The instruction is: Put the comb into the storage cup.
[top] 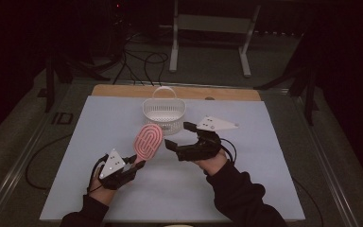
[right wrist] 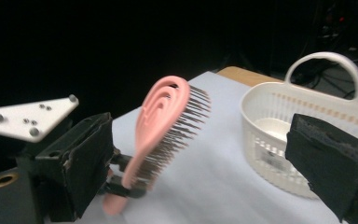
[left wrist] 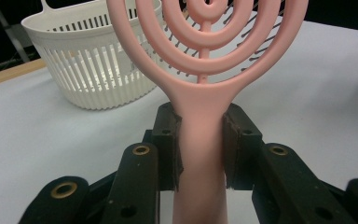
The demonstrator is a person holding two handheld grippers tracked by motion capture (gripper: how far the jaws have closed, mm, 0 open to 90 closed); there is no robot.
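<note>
Overhead plus two close claw-cams.

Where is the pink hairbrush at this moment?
In the high view the pink hairbrush is held up off the table, left of centre, its handle clamped in the left gripper, just in front of the white basket and beside the open right gripper.

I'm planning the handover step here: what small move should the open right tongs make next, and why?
Probably ease the right tongs onto the pink hairbrush head: the left tongs clamp its handle, the right stand open beside it.
</note>
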